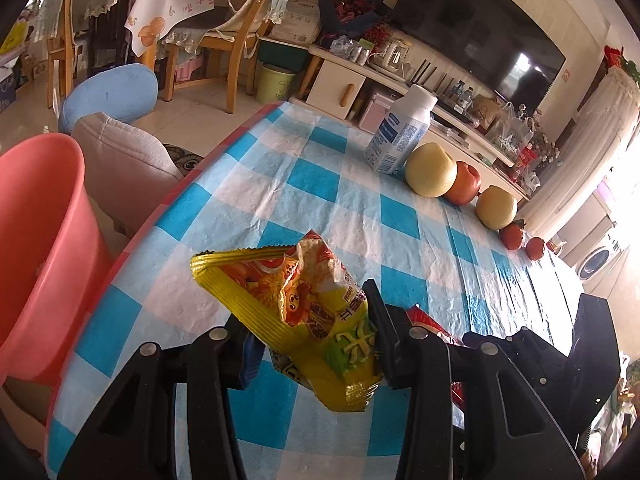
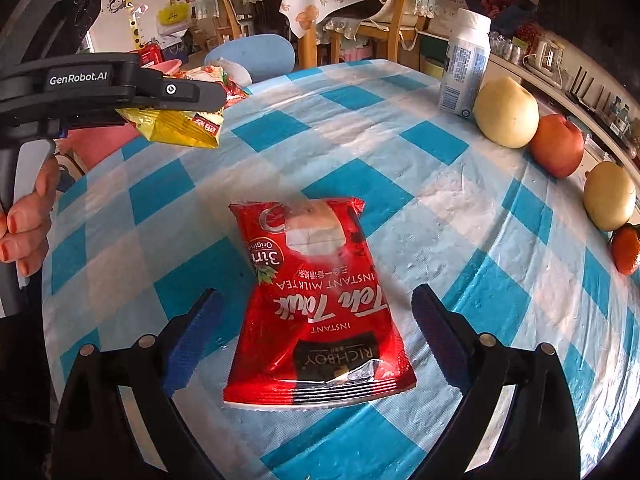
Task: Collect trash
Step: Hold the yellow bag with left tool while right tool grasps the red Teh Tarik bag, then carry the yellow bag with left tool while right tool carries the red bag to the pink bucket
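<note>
My left gripper [image 1: 312, 332] is shut on a crumpled yellow snack wrapper [image 1: 304, 308] and holds it above the blue-checked tablecloth [image 1: 320, 184]. The right wrist view shows that gripper [image 2: 212, 108] at the upper left, with the wrapper [image 2: 176, 128] hanging from it. A pink bin [image 1: 40, 240] stands off the table's left edge. A red instant milk tea packet [image 2: 316, 300] lies flat on the cloth. My right gripper [image 2: 318, 320] is open, with one finger on each side of the packet and gaps between the pads and the packet.
A white bottle [image 2: 464, 64], two pears [image 2: 506, 112], a red apple [image 2: 556, 146] and small red fruit [image 2: 626, 250] line the table's far right side. A person's hand [image 2: 24, 220] grips the left handle. A blue stool [image 1: 110, 94] and wooden chairs [image 1: 236, 44] stand beyond the table.
</note>
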The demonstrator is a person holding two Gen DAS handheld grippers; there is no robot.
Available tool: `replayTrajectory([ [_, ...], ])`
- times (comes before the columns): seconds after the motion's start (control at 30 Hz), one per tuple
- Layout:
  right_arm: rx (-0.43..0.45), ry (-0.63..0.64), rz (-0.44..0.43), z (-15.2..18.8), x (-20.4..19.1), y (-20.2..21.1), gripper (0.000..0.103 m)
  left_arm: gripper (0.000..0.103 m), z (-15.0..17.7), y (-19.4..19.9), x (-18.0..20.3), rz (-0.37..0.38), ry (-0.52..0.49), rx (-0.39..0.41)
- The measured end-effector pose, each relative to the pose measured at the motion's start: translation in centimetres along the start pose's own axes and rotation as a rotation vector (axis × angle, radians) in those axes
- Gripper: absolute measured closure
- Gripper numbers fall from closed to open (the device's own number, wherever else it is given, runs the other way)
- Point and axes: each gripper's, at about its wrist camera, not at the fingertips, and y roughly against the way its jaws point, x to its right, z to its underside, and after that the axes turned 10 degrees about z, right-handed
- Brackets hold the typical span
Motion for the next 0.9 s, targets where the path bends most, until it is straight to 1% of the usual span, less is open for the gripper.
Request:
replayTrajectory([
  [0.1, 0.001, -0.005, 0.009, 0.0, -0.1, 0.1, 0.008, 0.057, 0.0, 0.0, 0.0, 0.001, -0.002, -0.006],
  [0.17, 0.006, -0.008, 0.013, 0.1, -0.2, 0.2, 0.012, 0.057, 0.0, 0.0, 0.0, 0.003, -0.001, -0.007],
  [0.23, 0.017, -0.009, 0.013, 0.0, -0.4, 0.4, 0.026, 0.057, 0.0, 0.0, 0.0, 0.003, -0.001, -0.007],
  [0.27, 0.019, -0.009, 0.014, 0.0, -0.5, 0.5, 0.028, 0.057, 0.0, 0.0, 0.0, 0.003, 0.0, -0.007],
  [0.3, 0.022, -0.008, 0.015, 0.1, -0.6, 0.6, 0.034, 0.057, 0.0, 0.0, 0.0, 0.004, 0.001, -0.007],
  [0.33, 0.024, -0.008, 0.016, 0.1, -0.7, 0.7, 0.036, 0.057, 0.0, 0.0, 0.0, 0.005, 0.003, -0.006],
  [0.57, 0.038, -0.013, 0.046, 0.3, -1.4, 1.1, 0.042, 0.057, 0.0, 0.0, 0.1, 0.007, 0.001, -0.005],
  [0.73, 0.049, -0.015, 0.108, 0.6, -2.0, 1.6, 0.043, 0.057, 0.0, 0.3, 0.2, 0.013, 0.0, -0.002],
  [0.8, 0.054, -0.026, 0.129, 0.8, -2.1, 1.8, 0.052, 0.057, -0.1, 0.4, 0.2, 0.014, -0.003, 0.001],
  [0.9, 0.053, -0.049, 0.151, 1.0, -2.1, 2.1, 0.052, 0.057, -0.1, 0.6, 0.2, 0.014, -0.009, 0.003],
])
